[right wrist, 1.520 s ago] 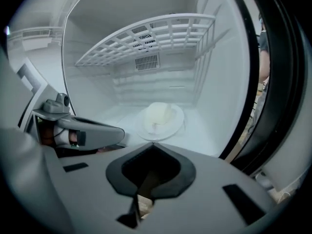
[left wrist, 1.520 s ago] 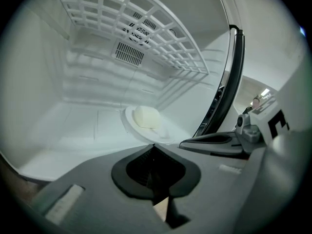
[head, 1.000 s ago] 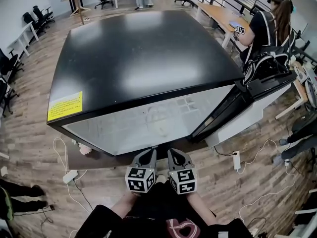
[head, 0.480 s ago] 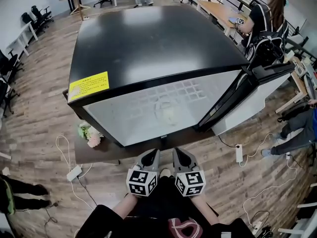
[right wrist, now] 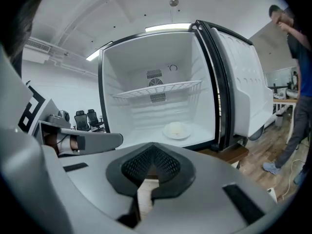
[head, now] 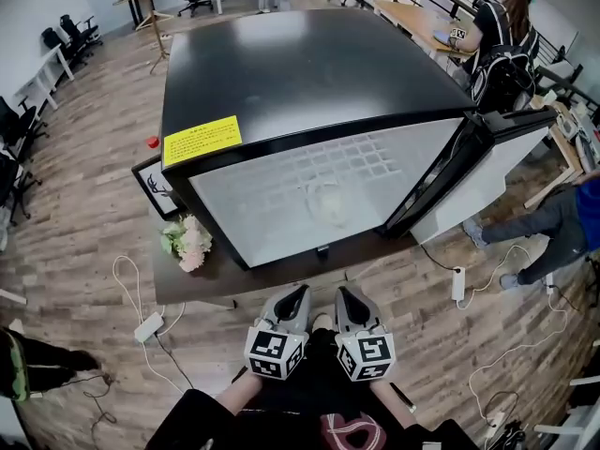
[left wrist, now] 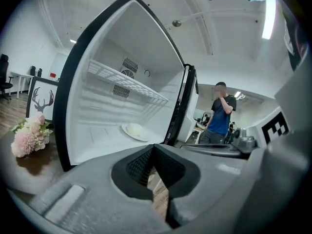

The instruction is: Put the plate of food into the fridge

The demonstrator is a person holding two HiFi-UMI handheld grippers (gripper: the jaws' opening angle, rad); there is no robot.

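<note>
The fridge [head: 309,73] stands open, its door [head: 478,172] swung out to the right. A white plate of food [head: 330,206] lies on the fridge floor under the wire shelf, also seen as the plate [left wrist: 134,130] in the left gripper view and the plate [right wrist: 176,129] in the right gripper view. My left gripper [head: 296,296] and right gripper [head: 343,298] hover side by side close to my body, well short of the fridge. Both are shut with nothing in them. The left jaws [left wrist: 154,149] and right jaws [right wrist: 152,151] point at the open compartment.
The fridge rests on a low wooden platform [head: 187,284] that also carries pink flowers [head: 187,242] and a framed deer picture [head: 155,187]. Cables and a power strip [head: 148,326] lie on the floor. A person in blue [left wrist: 219,113] stands to the right, another sits at a desk [head: 506,36].
The view has shifted left and back: the fridge now sits farther off, and the flowers and deer picture have come into sight. Both grippers stay shut and together.
</note>
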